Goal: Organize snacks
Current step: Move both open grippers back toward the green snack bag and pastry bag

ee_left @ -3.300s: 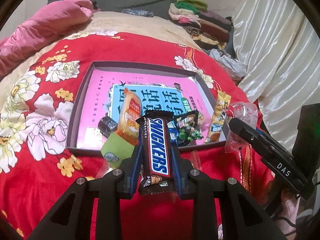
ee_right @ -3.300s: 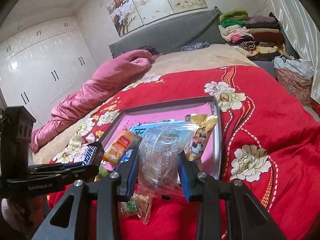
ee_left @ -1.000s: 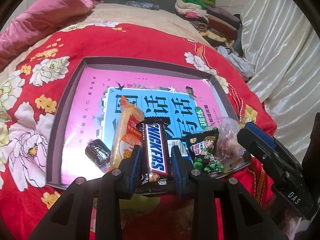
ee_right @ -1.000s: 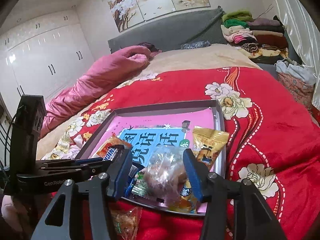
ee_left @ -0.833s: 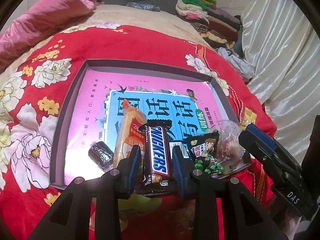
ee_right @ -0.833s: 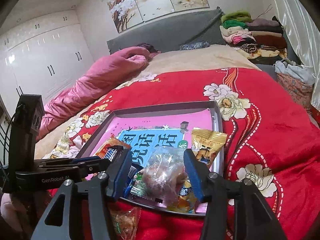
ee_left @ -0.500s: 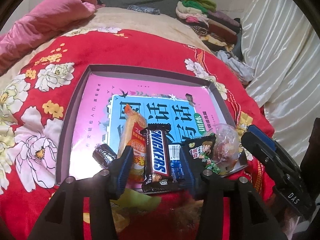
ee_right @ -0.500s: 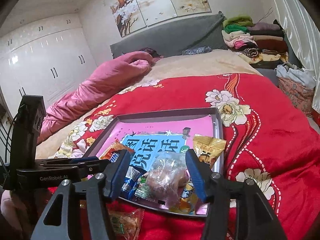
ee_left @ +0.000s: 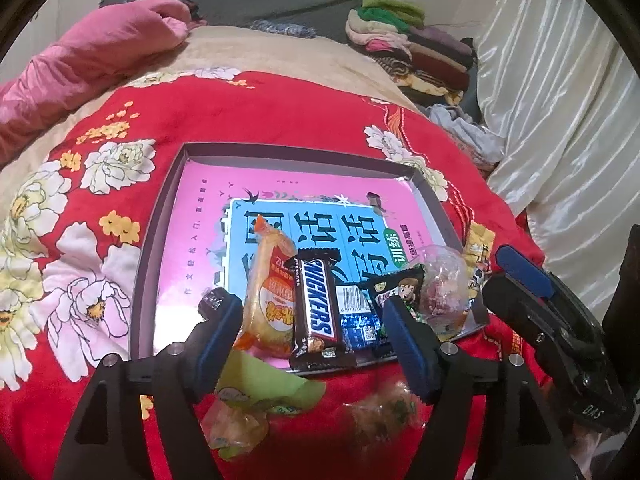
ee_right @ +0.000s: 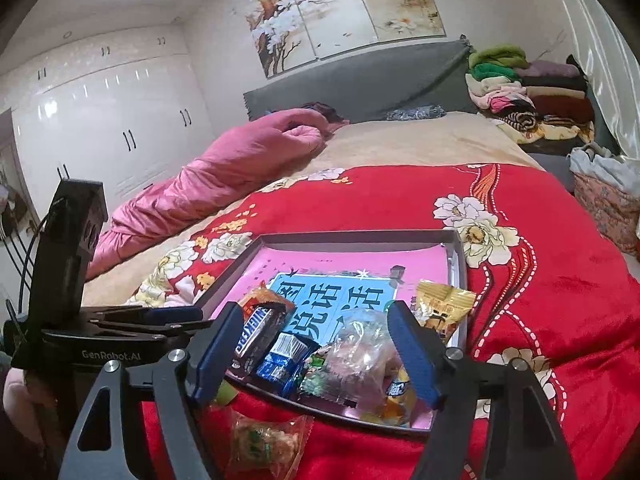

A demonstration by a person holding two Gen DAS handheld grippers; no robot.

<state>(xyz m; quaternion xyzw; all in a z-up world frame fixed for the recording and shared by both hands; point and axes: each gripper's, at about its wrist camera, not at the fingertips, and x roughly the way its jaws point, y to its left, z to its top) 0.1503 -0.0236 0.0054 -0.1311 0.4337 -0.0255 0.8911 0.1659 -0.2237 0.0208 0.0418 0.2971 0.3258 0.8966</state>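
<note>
Lying along the near edge of the grey tray, the snacks are making a row: an orange packet, a Snickers bar, a small blue packet, a green cartoon packet and a clear bag. The Snickers bar is touching the orange packet on one side and is lying partly over the blue packet on the other.

The left gripper is hovering just before the tray with its jaws wide apart and nothing between them. The right gripper is also standing wide, gripping nothing; the clear bag is lying loose in the tray between its fingers.

A yellow packet is leaning over the right wall of the tray. On the red floral blanket, in front of the tray, a green wrapper and another clear packet are lying outside it.
</note>
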